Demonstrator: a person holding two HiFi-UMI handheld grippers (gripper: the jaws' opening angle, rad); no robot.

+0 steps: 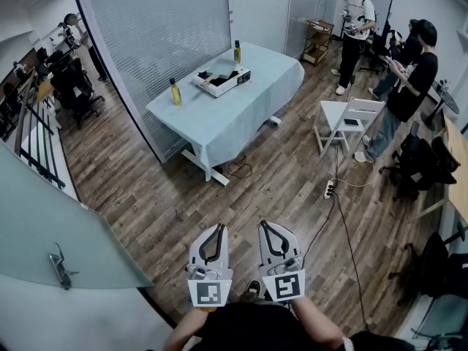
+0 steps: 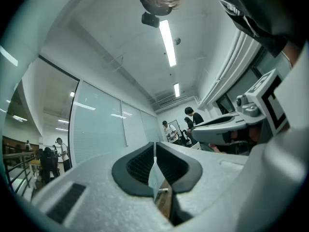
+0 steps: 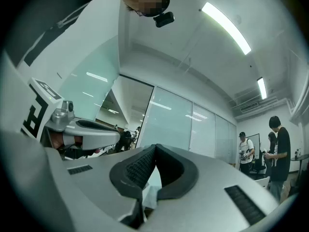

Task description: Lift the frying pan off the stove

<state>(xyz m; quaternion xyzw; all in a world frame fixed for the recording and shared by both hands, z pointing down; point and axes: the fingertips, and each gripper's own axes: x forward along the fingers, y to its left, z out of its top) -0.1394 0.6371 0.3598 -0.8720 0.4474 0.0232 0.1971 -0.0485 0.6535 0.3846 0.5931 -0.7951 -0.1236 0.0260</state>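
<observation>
Standing well across the wooden floor [image 1: 219, 210], a cloth-covered table [image 1: 219, 126] is shown bearing a white stove [image 1: 237, 81] with the dark frying pan [image 1: 221, 80] set on it, while the left gripper [image 1: 219, 230] and right gripper [image 1: 265, 227] are held side by side near the body, jaws pressed together, nothing gripped.
</observation>
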